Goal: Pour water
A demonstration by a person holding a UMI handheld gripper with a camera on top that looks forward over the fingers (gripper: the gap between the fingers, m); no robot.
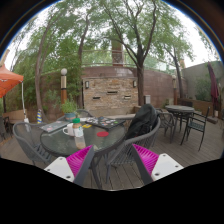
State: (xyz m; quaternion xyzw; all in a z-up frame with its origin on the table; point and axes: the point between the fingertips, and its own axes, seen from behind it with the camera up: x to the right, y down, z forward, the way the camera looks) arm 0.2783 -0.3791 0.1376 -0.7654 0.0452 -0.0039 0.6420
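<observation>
A round glass table (88, 140) stands ahead of me on a patio, well beyond my fingers. On its left part stand a white cup (67, 130) and, right beside it, a small bottle (76, 126). A red item (102, 132) lies nearer the table's middle. My gripper (112, 160) is open, its magenta pads (79, 160) spread wide with nothing held. Only a metal chair (120, 150) at the table shows in the gap between them, farther off.
A black bag (143, 120) sits on the chair at the table's right. A second table (181, 108) with dark chairs stands farther right. An orange umbrella (8, 80) is at the left, a brick structure (110, 88) and trees behind.
</observation>
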